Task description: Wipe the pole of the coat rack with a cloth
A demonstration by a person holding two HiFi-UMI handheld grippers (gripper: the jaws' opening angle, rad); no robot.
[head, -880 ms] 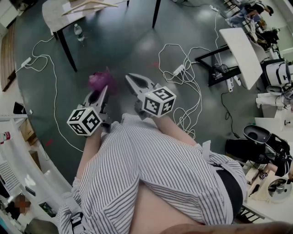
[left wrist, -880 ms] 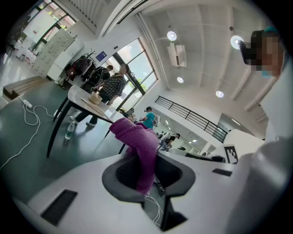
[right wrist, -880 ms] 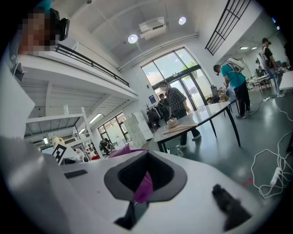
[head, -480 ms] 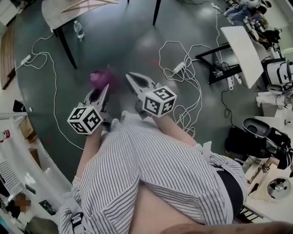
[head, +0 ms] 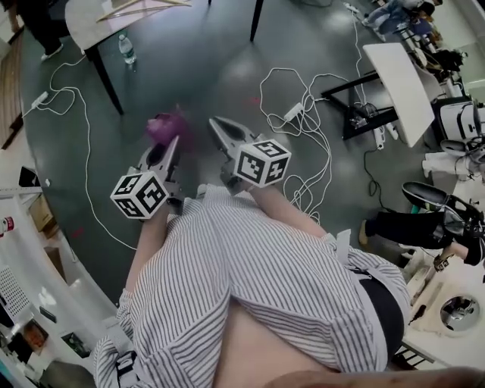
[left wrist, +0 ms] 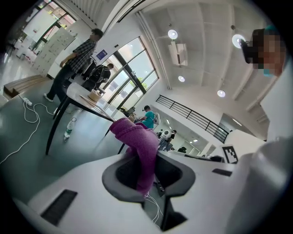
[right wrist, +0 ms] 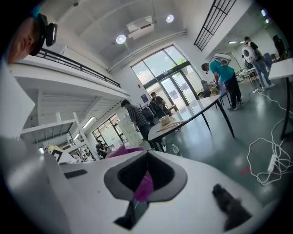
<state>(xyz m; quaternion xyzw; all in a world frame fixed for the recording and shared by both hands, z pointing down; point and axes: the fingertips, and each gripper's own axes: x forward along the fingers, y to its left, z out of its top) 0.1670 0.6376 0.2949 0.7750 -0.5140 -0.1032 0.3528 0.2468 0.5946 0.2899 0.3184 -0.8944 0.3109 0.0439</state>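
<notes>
two grippers over the grey floor (head: 198, 72); the left gripper (head: 171, 144) pinches the one purple cloth (head: 165, 127), bunched above its jaws; the right gripper (head: 217, 125) sits just beside, jaws pressed together, empty; one water bottle (head: 126, 51) stands by a table (head: 85, 21) leg

The person wears a white shirt (head: 250, 280) with fine dark stripes and, at its right edge, what looks like a dark waistband (head: 385, 312). Beyond the shirt, the left gripper (head: 172, 142) and right gripper (head: 215, 122) are pale grey with dark pads. Each carries a black-and-white marker cube (head: 140, 195).
</notes>
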